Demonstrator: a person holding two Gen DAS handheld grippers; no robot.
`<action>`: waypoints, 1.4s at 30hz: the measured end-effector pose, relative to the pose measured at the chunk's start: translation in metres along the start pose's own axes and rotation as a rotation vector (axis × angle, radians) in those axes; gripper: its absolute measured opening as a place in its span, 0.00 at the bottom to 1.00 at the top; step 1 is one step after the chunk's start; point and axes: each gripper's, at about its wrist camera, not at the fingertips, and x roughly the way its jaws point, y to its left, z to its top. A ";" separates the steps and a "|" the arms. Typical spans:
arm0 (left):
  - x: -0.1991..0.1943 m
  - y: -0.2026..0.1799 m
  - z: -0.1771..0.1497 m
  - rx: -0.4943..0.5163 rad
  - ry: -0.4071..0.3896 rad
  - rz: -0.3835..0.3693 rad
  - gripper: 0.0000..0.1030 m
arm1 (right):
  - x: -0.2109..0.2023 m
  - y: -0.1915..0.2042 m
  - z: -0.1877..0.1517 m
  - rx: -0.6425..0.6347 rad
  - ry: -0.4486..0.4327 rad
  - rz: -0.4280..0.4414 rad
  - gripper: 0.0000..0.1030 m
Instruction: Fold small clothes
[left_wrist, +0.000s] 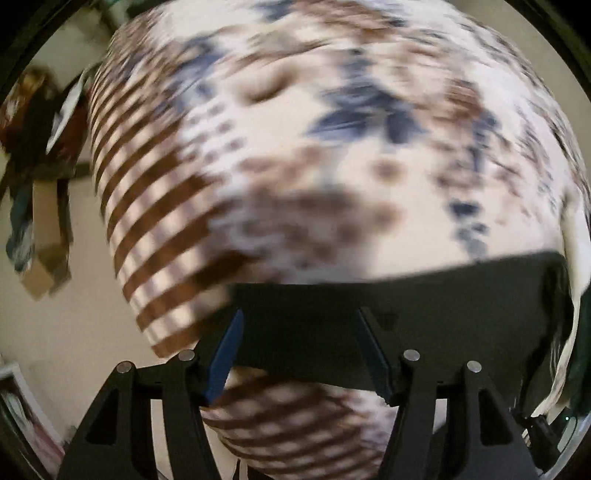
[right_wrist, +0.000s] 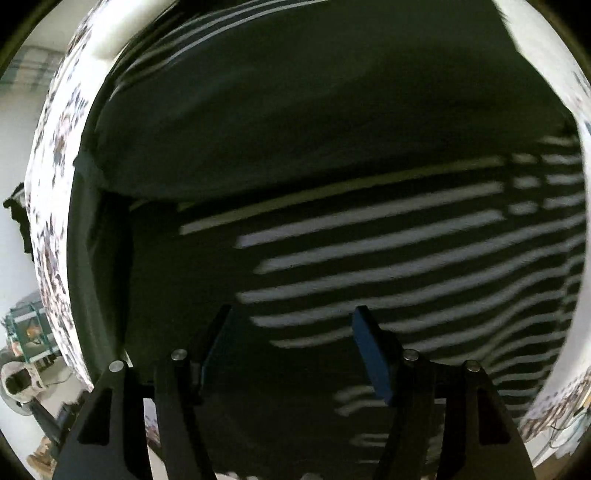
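Patterned bedsheet (left_wrist: 332, 147) w/ dark garment (right_wrist: 295, 110), both hand-held grippers open above

Left gripper (left_wrist: 299, 325) and right gripper (right_wrist: 291, 325) point downward, fingers parted.

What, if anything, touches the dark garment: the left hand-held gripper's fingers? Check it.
Cannot tell. In the left wrist view the open fingers overlap the dark garment edge, but blur hides any contact or gap.

One dark garment, one patterned cover, two grippers.
One dark green garment (right_wrist: 295, 110) on one floral bedcover (left_wrist: 295, 147); one cardboard box (left_wrist: 44, 273) at nine o'clock; left gripper (left_wrist: 299, 354), right gripper (right_wrist: 291, 350).
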 end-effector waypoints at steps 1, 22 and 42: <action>0.009 0.007 0.001 -0.018 0.014 0.008 0.58 | 0.004 0.013 0.006 -0.006 0.000 -0.005 0.65; -0.087 -0.029 0.142 0.069 -0.440 -0.202 0.07 | 0.000 0.108 0.039 -0.043 -0.100 -0.061 0.65; -0.072 -0.084 0.110 0.091 -0.257 -0.160 0.61 | -0.010 0.050 0.077 0.135 -0.136 0.052 0.65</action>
